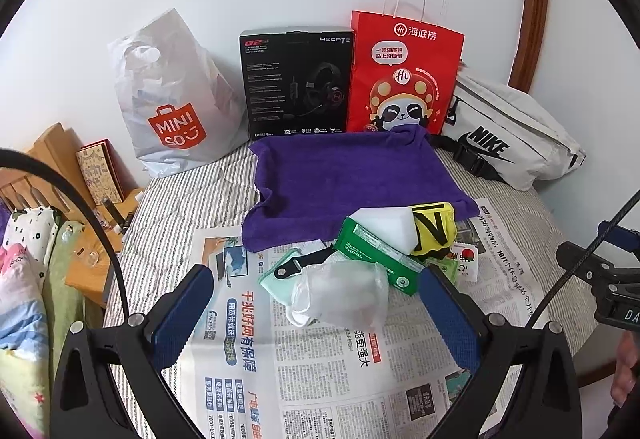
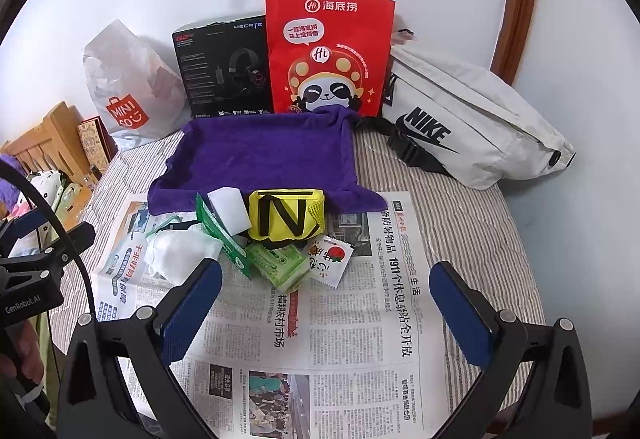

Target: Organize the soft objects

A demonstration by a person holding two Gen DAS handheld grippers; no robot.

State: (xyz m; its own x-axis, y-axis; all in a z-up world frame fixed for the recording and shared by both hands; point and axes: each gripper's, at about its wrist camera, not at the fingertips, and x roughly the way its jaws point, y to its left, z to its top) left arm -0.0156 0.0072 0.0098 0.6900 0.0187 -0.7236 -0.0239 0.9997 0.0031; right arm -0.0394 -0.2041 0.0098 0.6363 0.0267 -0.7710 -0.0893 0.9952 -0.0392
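Observation:
A pile of soft things lies on newspaper (image 1: 320,359) (image 2: 340,339) in front of a purple towel (image 1: 344,175) (image 2: 264,155): a clear bag with white cloth (image 1: 340,295) (image 2: 180,251), a white sponge block (image 1: 384,223) (image 2: 230,209), a yellow pouch with black straps (image 1: 434,227) (image 2: 286,215), a green packet (image 1: 372,255) (image 2: 222,235), a green tissue pack (image 2: 280,263) and a small strawberry sachet (image 2: 330,259). My left gripper (image 1: 320,303) is open, jaws either side of the clear bag. My right gripper (image 2: 326,299) is open and empty, just short of the pile.
Against the wall stand a white Miniso bag (image 1: 172,107) (image 2: 128,87), a black headset box (image 1: 296,83) (image 2: 224,71), a red paper bag (image 1: 404,75) (image 2: 328,55) and a white Nike waist bag (image 1: 508,135) (image 2: 472,123). A wooden shelf (image 1: 60,167) is left of the striped bed.

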